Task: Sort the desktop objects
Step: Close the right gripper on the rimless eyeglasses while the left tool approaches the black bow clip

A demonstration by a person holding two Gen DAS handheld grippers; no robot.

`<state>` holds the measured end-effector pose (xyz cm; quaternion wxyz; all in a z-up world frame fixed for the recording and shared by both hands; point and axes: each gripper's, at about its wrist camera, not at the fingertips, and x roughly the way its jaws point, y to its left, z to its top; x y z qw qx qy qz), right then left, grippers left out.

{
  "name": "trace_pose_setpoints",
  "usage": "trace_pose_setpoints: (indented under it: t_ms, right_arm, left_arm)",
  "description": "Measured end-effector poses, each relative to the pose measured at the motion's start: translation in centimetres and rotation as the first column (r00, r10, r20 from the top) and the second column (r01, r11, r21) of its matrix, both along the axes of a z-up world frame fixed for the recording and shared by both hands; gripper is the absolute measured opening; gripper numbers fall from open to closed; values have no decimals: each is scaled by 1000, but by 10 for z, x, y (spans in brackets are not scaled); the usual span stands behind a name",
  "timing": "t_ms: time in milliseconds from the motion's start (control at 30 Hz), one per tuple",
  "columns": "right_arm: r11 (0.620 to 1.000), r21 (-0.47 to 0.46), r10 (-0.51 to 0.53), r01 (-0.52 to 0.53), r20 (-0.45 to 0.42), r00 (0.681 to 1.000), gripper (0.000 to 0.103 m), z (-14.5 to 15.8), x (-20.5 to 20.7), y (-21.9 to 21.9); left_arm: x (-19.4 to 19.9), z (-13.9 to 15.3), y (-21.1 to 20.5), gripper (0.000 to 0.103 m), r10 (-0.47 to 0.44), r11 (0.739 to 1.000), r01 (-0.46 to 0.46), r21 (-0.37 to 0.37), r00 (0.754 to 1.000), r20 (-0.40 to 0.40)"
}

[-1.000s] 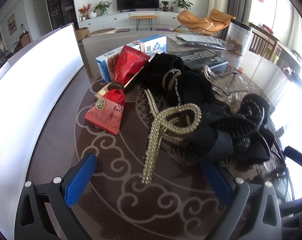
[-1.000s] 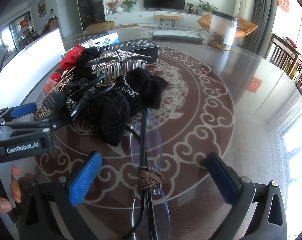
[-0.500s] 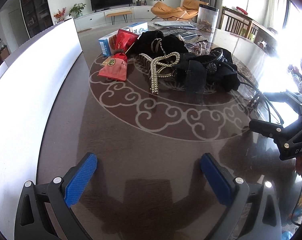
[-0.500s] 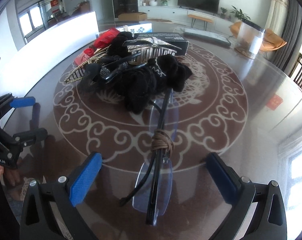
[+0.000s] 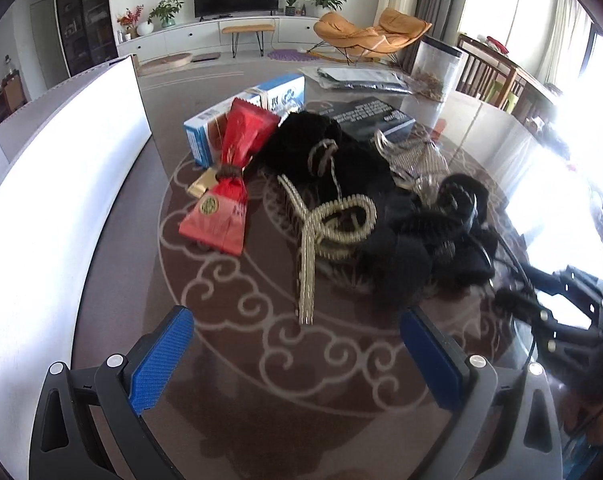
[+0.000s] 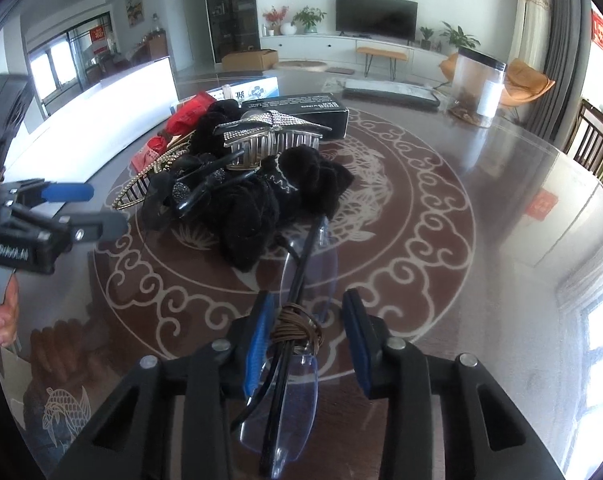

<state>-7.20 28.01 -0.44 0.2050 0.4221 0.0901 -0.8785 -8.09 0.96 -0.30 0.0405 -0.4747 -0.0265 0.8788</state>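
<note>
Left wrist — glossy patterned table [image 5: 229, 344], living room behind.

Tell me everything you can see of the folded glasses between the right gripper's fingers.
The folded glasses are rimless with clear lenses and thin black temples, bundled at the middle by a brown cord wound round them. They lie lengthwise on the glass-topped table, far end under the black scrunchie pile. The right gripper has just been closing around them; its left blue pad reaches the cord, the right shows a gap.

We can't really tell if the right gripper [image 6: 305, 340] actually pinches the folded glasses [image 6: 289, 392]; their near end runs off the frame bottom, far tip buried under the black scrunchies [image 6: 257, 216].
</note>
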Motion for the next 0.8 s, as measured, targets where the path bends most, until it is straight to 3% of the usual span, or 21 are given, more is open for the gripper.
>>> trace_pose_setpoints:
  t_ms: [33,67,100,167,267,433,600,700,800]
  right_arm:
    - [1000,5,0,0,-2,1000,37,0,0,0]
    - [1000,7,0,0,-3,1000,37,0,0,0]
    - [1000,6,0,0,-3,1000,37,0,0,1]
    - [1000,6,0,0,-3,1000,37,0,0,0]
    - [1000,6,1,-1,-3,1000,37,0,0,1]
    - [1000,2,1,-1,-2,1000,37,0,1,0]
    - [1000,8,2,-2,-4,1000,37,-1,1,-1]
    - [1000,14,2,-1,-7,1000,37,-1,2,-1]
    - [1000,9,2,-2,-5,1000,37,-1,1,-1]
  left_arm:
    - [-8,0,-1,89,3,1000,-3,22,1000,0]
    - [-15,-1,-3,68,7,999,-7,37,1000,5]
    - [-21,-2,-3,60,6,999,-7,53,1000,17]
    - [-27,-3,-4,25,9,997,-10,71,1000,21]
    - [-21,-4,-5,11,21,997,-21,78,1000,2]
    - [25,-5,-10,10,28,997,-25,75,999,-34]
    - [75,-8,-31,10,44,992,-42,121,999,-13]
    - [84,-3,-32,10,37,981,-38,188,999,4]
    - [79,6,-14,12,7,980,-9,199,1000,10]
